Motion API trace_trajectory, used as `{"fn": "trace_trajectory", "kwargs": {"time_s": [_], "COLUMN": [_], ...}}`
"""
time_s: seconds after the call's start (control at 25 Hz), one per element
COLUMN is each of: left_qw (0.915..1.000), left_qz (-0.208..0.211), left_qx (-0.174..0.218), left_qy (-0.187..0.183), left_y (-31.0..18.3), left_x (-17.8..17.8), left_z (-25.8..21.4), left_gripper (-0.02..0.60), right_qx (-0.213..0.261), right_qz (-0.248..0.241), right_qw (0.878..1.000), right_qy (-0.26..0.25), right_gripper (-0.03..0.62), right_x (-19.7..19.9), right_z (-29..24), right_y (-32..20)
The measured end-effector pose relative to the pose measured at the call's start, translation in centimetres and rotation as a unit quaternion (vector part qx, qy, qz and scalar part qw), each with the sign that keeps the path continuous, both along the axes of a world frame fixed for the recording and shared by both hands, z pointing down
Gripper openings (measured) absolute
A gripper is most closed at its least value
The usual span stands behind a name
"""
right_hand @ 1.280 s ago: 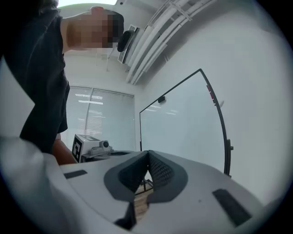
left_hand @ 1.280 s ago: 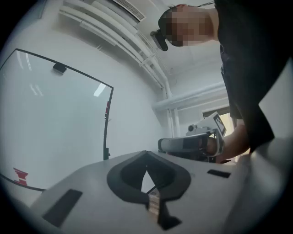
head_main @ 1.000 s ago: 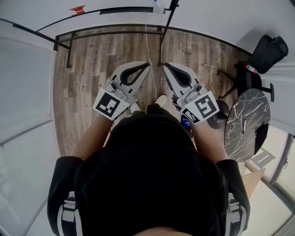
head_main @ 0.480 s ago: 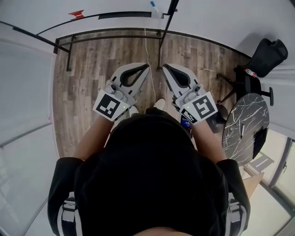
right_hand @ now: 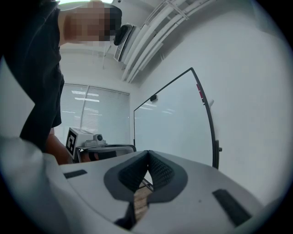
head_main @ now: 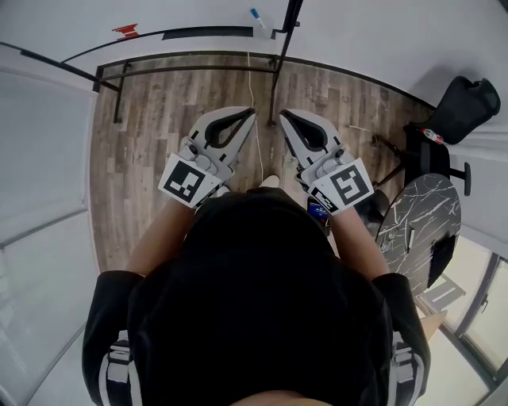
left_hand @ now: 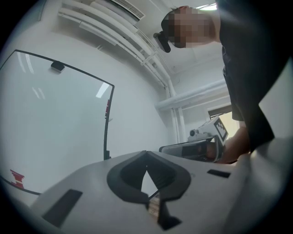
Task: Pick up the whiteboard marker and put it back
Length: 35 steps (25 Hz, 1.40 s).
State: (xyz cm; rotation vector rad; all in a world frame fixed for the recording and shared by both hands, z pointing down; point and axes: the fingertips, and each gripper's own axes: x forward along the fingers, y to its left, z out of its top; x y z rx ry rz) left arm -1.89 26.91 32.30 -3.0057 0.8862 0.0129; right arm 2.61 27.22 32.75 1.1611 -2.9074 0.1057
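Note:
A small white marker with a blue end (head_main: 256, 16) shows at the foot of the whiteboard (head_main: 182, 16), far ahead at the top of the head view. Both grippers are held level side by side over the wooden floor, pointing toward the board. My left gripper (head_main: 252, 112) is shut with nothing in it, and its tips meet in the left gripper view (left_hand: 146, 153). My right gripper (head_main: 282, 114) is also shut and empty, its tips (right_hand: 148, 152) touching. The marker is in neither gripper view. Each gripper is well short of the marker.
The whiteboard's black stand legs (head_main: 111, 79) and post (head_main: 278, 71) cross the floor ahead, with a white cable (head_main: 255, 95) beside them. A round marble table (head_main: 425, 214) and a black chair (head_main: 468, 99) stand at the right. A red mark (head_main: 125, 31) is on the board.
Both grippers and the head have moved forward toward the whiteboard. The marker and board ledge have come further into the head view. Both grippers stay shut.

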Motion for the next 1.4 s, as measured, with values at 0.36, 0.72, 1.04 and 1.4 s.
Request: {"fn": "trace_trajectory", "kwargs": {"time_s": [0.36, 0.72, 1.04, 1.4], "left_qw": [0.9998, 0.9997, 0.9999, 0.9999], "left_qz": [-0.018, -0.017, -0.010, 0.008], "left_qx": [-0.010, -0.019, -0.013, -0.011], "left_qy": [-0.004, -0.006, 0.005, 0.010], "left_y": [-1.4, -5.1, -10.9, -18.4], "left_x": [2.5, 3.3, 2.1, 0.9], "left_z": [1.0, 2.0, 2.1, 2.1], "left_gripper": [0.003, 0.003, 0.003, 0.003], "right_qx": [-0.016, -0.017, -0.017, -0.026], "right_qz": [-0.025, -0.025, -0.014, -0.003], "right_qw": [1.000, 1.000, 1.000, 1.000], "right_qy": [-0.007, -0.008, -0.006, 0.001], "right_gripper": [-0.006, -0.006, -0.006, -0.006], "right_x": [2.4, 2.8, 2.0, 0.4], "right_z": [1.2, 1.8, 1.8, 2.0], "right_y": [-1.8, -5.3, -10.8, -18.1]}}
